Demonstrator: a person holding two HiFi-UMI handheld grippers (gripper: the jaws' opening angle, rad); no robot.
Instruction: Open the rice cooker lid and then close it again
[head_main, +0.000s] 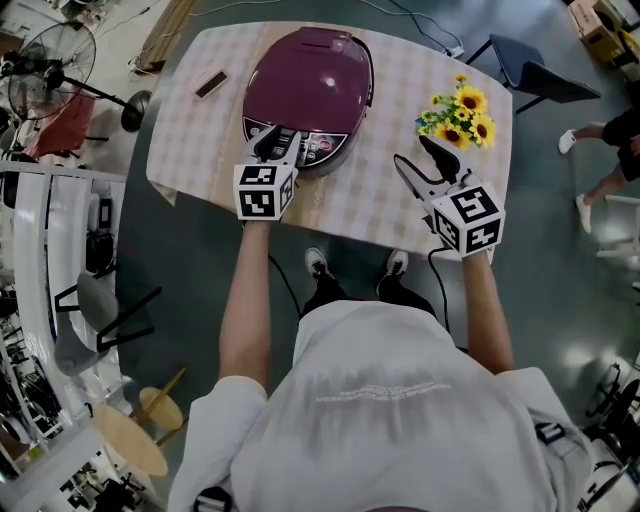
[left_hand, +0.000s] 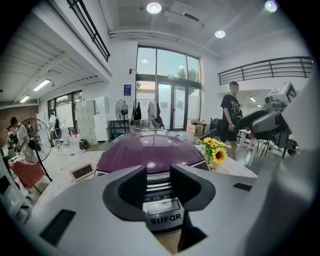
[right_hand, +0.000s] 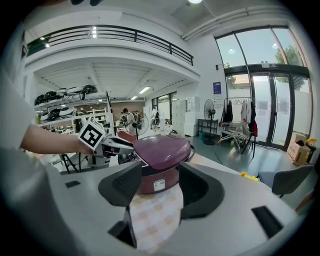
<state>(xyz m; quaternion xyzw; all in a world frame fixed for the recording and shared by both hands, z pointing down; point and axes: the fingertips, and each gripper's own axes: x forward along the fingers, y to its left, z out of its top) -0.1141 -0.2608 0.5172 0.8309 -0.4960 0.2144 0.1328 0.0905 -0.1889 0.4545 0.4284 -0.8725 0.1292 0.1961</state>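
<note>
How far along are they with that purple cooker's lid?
Nothing looks done: the domed purple rice cooker has its lid down. In hand: the left gripper, open, sits at its front latch. The right gripper hangs open, empty, over the checked table. Left: apparently opening, then closing.

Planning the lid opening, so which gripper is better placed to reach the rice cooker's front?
Left, probably. The left gripper sits open at the front of the rice cooker; the right gripper is open over the table beside the sunflowers.

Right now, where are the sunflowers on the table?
In the head view, the sunflowers sit on the right side of the table, to the right of the purple rice cooker and just beyond the right gripper.
</note>
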